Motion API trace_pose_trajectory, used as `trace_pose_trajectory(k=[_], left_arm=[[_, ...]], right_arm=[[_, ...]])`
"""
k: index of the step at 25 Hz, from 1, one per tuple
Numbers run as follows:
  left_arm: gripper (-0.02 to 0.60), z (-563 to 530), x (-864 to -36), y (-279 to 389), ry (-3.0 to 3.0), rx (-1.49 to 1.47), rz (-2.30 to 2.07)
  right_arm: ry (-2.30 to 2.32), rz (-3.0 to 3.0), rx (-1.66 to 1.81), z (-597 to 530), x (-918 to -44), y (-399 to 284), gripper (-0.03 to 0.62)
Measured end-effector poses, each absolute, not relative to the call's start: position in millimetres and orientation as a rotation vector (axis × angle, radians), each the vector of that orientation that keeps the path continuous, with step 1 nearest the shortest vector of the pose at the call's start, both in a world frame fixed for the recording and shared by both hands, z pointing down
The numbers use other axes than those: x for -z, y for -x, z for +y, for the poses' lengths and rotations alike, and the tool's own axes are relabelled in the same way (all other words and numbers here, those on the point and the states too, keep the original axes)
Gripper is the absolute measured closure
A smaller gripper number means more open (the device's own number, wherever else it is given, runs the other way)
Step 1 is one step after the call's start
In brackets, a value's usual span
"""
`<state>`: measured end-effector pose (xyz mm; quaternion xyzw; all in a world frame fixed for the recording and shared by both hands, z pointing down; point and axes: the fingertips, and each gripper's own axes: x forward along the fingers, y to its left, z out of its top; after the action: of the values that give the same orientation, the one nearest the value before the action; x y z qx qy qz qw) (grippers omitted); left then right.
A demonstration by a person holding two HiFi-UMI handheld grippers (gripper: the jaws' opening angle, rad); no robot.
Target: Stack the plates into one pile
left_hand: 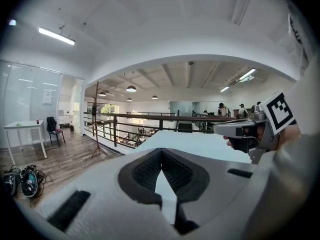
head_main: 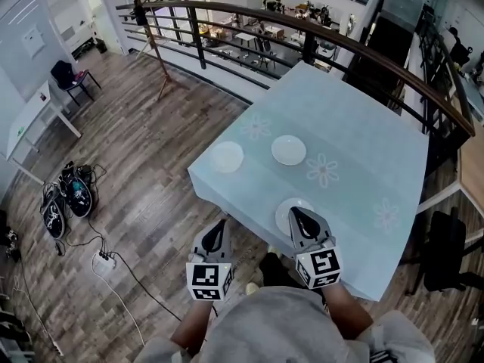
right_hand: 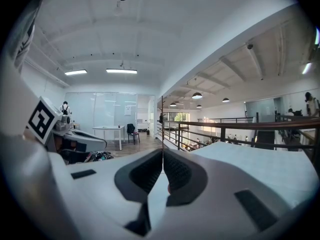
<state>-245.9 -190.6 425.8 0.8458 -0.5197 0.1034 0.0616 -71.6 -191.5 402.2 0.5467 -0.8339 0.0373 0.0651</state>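
Observation:
Three white plates lie on the pale blue tablecloth (head_main: 363, 150). One plate (head_main: 227, 157) is near the left edge, a second plate (head_main: 289, 150) sits in the middle, and a third plate (head_main: 284, 212) lies at the near edge, partly hidden. My right gripper (head_main: 295, 212) hovers over that near plate with its jaws together and nothing held; its tips (right_hand: 162, 151) meet in the right gripper view. My left gripper (head_main: 223, 224) is just off the table's near edge, over the floor, shut and empty, and in its own view the tips (left_hand: 161, 153) touch.
A dark railing (head_main: 318, 36) runs behind the table. Bags and cables (head_main: 68, 195) lie on the wooden floor to the left, near a white desk (head_main: 30, 119) and a chair (head_main: 72, 78). A black chair (head_main: 446, 255) stands to the right of the table.

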Motion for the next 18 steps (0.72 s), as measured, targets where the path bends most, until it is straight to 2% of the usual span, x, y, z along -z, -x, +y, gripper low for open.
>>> trace_pose_trajectory(k=[18], left_arm=[[0.561, -301.3, -458.3, 236.3, -2.625, -0.596, -1.563]], right_arm=[[-1.687, -2.437, -0.267, -248.8, -438.2, 35.6, 0.566]])
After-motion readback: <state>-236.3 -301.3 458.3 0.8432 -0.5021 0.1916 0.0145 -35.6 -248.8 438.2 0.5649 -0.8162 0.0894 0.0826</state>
